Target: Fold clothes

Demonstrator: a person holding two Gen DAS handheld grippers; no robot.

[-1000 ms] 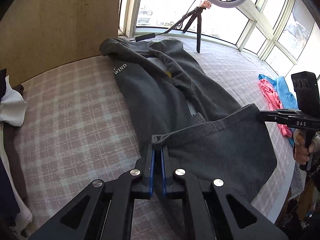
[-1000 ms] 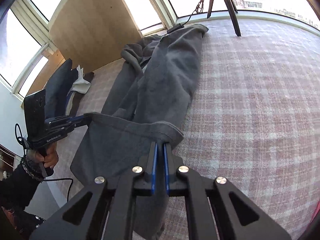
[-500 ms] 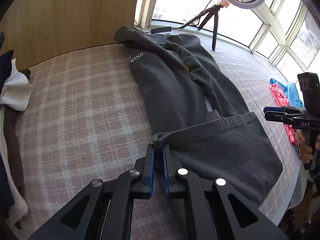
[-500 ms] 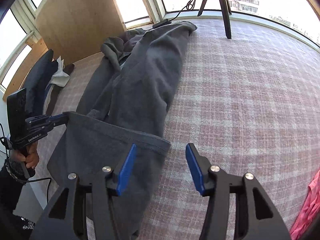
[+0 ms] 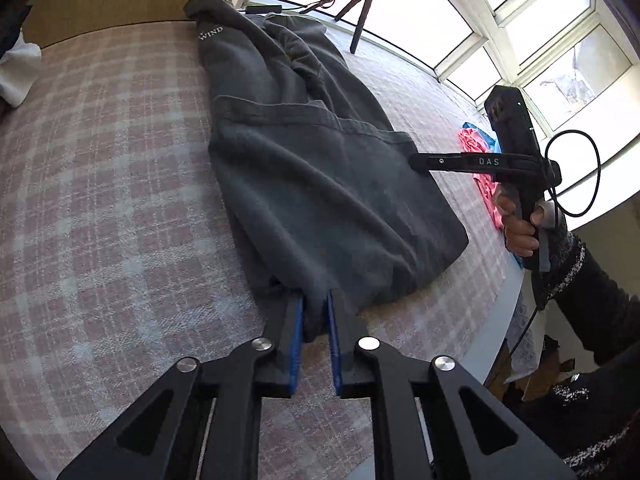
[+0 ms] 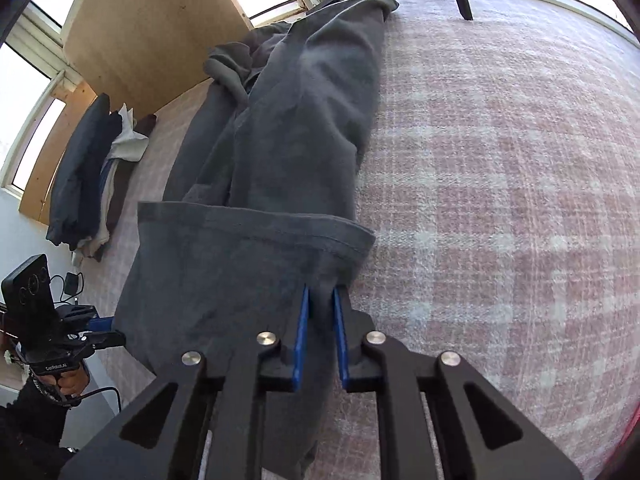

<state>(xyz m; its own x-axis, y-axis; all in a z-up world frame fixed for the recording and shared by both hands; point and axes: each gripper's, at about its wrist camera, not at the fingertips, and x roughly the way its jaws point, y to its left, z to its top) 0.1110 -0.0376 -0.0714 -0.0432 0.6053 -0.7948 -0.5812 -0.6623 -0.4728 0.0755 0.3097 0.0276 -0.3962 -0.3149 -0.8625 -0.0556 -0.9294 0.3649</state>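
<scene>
A dark grey sweatshirt printed "WIND" lies lengthwise on the pink plaid tabletop, with its lower part folded up over the body. My left gripper is closing, and its blue pads pinch the near fold edge. My right gripper is closing too, with grey cloth between its pads just below the hem's right corner. The right gripper shows from the side in the left wrist view. The left gripper sits at the garment's near left edge in the right wrist view.
A ring light tripod stands at the far window. Pink and blue clothes lie to the right, near the table's rounded edge. A stack of dark and white clothes rests by the wooden board.
The lifted hem has been laid flat over the sweatshirt. The right gripper opened, let go of the hem corner and shut again lower down. The left gripper moved back from the hem to the near fold.
</scene>
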